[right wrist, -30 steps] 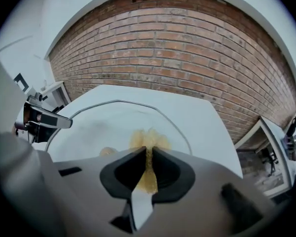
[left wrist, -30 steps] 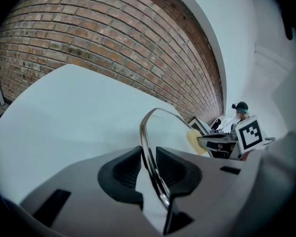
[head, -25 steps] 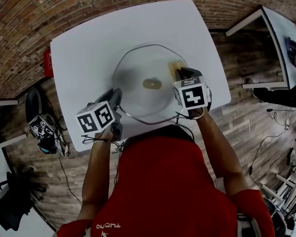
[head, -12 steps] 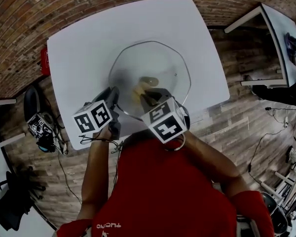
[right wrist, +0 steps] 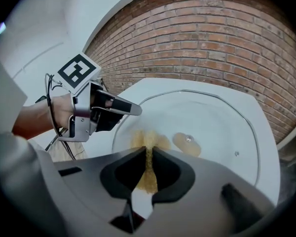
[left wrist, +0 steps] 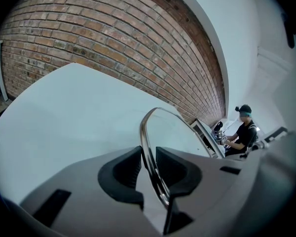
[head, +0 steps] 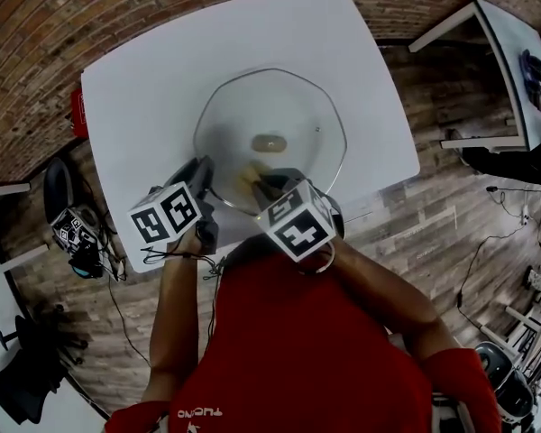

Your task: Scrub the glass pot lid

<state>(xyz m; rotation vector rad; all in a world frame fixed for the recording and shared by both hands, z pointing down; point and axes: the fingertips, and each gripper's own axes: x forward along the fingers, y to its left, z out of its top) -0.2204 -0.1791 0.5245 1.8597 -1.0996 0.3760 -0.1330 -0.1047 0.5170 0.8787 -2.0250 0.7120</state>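
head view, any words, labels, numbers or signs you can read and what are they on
Red shirt: a short line of white print near the bottom edge of the picture, upside down and too small to read.
Marker cubes on the left gripper and right gripper: black and white square patterns, no letters or digits.
Glass pot lid, white table: no print visible.

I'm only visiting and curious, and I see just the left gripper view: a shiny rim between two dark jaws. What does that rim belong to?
Observer: A round glass pot lid on the white table; the left gripper grips its near edge.
Operator: Is anything cleaning it?
Observer: Yes, the right gripper pinches a yellowish scrub pad, held on the glass.
Operator: Whereabouts?
Observer: Between the centre knob and the lid's near edge.
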